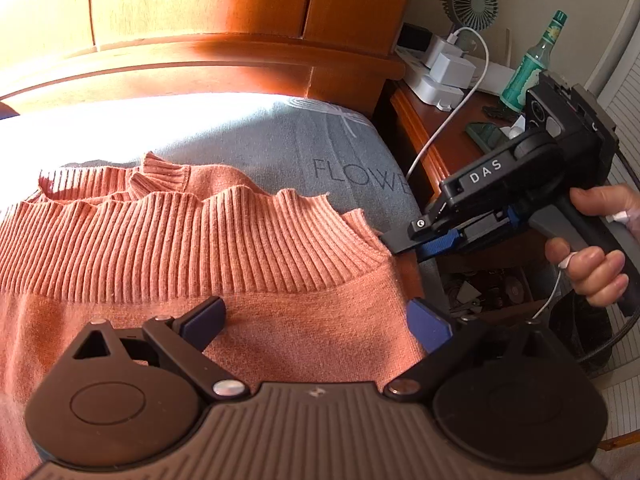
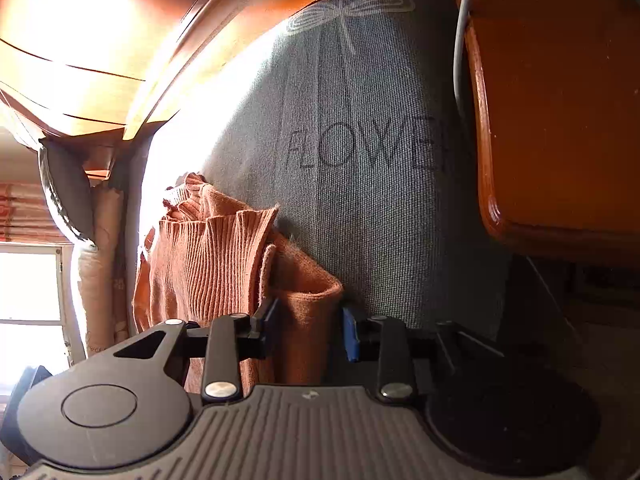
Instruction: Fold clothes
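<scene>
A salmon knit sweater (image 1: 200, 248) lies on the grey bed cover (image 1: 320, 152), its ribbed band facing the headboard. My left gripper (image 1: 316, 324) hovers just over the plain knit below the band, jaws wide open with nothing between them. My right gripper (image 1: 400, 246), held by a hand (image 1: 592, 276), reaches in from the right to the sweater's right edge. In the right wrist view a folded bunch of the sweater (image 2: 304, 312) fills the gap between the right gripper's (image 2: 308, 326) blue pads, which are shut on it.
A wooden headboard (image 1: 200, 40) runs along the back. To the right stands a wooden nightstand (image 1: 444, 132) with white chargers (image 1: 448, 68), a cable, a small fan (image 1: 468, 0) and a green bottle (image 1: 528, 64). The bed's edge drops off right of the sweater.
</scene>
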`<state>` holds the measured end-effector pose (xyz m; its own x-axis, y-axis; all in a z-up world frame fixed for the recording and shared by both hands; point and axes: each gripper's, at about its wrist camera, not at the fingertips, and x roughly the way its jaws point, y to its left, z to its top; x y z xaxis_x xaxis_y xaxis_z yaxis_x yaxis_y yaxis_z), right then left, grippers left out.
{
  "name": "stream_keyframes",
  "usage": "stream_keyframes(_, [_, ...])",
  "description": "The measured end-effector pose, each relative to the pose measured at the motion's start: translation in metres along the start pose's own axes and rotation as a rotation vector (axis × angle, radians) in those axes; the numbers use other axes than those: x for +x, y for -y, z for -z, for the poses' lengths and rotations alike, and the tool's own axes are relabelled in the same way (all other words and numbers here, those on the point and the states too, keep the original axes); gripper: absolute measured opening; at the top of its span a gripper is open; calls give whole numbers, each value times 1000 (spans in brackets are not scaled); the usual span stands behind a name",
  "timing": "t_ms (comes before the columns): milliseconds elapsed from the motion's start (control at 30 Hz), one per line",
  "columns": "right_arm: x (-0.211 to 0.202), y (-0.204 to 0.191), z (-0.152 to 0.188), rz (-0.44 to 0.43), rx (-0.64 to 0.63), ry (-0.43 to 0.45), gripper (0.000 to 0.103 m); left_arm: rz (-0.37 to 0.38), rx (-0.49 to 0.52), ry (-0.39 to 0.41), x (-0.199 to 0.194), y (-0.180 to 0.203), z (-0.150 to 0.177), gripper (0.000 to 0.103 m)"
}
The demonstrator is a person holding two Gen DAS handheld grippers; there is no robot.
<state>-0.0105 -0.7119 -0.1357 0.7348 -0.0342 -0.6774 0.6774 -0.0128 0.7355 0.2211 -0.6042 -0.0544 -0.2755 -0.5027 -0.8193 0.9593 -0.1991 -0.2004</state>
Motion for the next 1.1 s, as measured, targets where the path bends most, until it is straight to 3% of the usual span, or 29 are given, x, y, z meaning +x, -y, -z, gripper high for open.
stream_keyframes(200, [-25,-20,9,-17,-96,28,11,27,-41,-6,19,-11,-13,100])
stream_keyframes(333, [-27,-18,7,65,-103,23,13,46,-68,-11,31,-18,-22,101])
stream_keyframes(500, [-41,-24,-6,96,-127,83,17,86,-80,17,5,-25,-30,101])
stream_keyframes(633, [-41,-34,-10,66,-154,101,30,84,-13,61,8,-32,-53,101])
stream_keyframes(733, [-35,-34,-4,80,-164,88,31,131,-29,57,36,-42,-73,102])
stream_keyframes(967, [-31,-32,9,106,-172,64,42,152,-85,-17,73,-47,-85,101])
stream_keyframes(1100, [-35,-40,12,107,-212,71,48,142,-116,-21,35,-49,-72,101])
